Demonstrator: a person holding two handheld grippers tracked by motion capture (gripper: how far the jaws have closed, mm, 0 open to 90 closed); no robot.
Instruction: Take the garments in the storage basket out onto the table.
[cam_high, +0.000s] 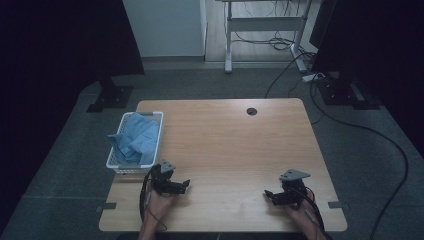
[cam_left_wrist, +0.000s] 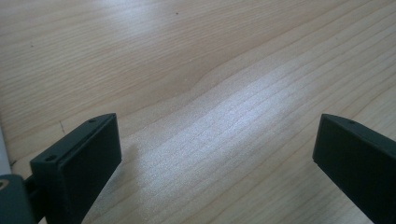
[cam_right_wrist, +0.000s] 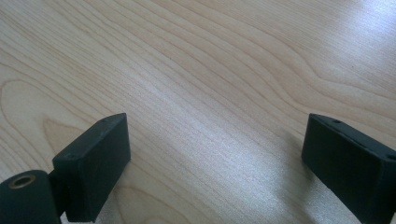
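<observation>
Cloth (cam_high: 136, 140), blue and crumpled, fills the white basket (cam_high: 114, 164) just beyond and a little outward of our left tongs (cam_high: 186, 184), well apart from our right tongs (cam_high: 267, 193). Both tongs rest low over the near part of the wooden bench (cam_high: 230, 145), pointing inward at each other, released with jaws spread wide and nothing between them but bare wood grain in both gripper views.

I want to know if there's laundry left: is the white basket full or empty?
Full. The basket at the table's left edge holds crumpled blue cloth heaped up to its rim. Both grippers rest open on the table, away from it.
</observation>
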